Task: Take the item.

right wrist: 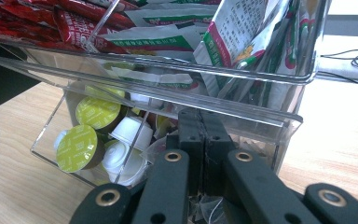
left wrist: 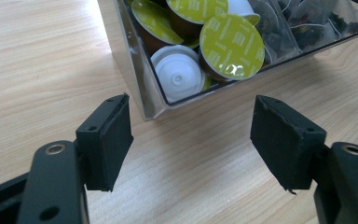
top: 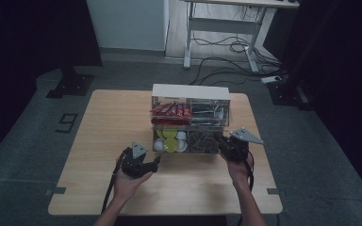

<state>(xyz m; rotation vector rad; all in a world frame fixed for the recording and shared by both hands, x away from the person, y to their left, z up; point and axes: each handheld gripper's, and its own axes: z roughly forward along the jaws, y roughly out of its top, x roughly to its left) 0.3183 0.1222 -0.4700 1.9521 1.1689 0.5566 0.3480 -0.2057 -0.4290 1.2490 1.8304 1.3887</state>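
The left gripper (left wrist: 191,135) has its 2 black jaws spread wide with nothing between them, hovering over bare wood just in front of the near left corner of the clear acrylic two-tier organizer box (left wrist: 142,88). In the high view this left gripper (top: 154,165) sits in the person's left hand (top: 128,182) on the light wooden table (top: 108,127), close to the organizer's front.

The right gripper (right wrist: 200,140) has its jaws pressed together, pads meeting, pushed in against the front lower compartment of the organizer box (right wrist: 168,88). Whether anything thin is pinched between the pads cannot be told. In the high view the right gripper (top: 225,145) is at the organizer's front right, held by the person's right hand (top: 239,170).

The organizer box (top: 191,92) stands near the middle of the table toward the far edge. Its lower left compartment holds round coffee capsules with lime-green foil lids (left wrist: 231,45) and white plastic capsules (left wrist: 177,77); its lower right compartment holds clear-wrapped tea bags (left wrist: 303,21). The upper tier holds red stick packets (right wrist: 74,21) at left and white-and-green paper sachets (right wrist: 242,32) at right.

A white-legged desk (top: 226,23) with floor cables stands beyond the table.
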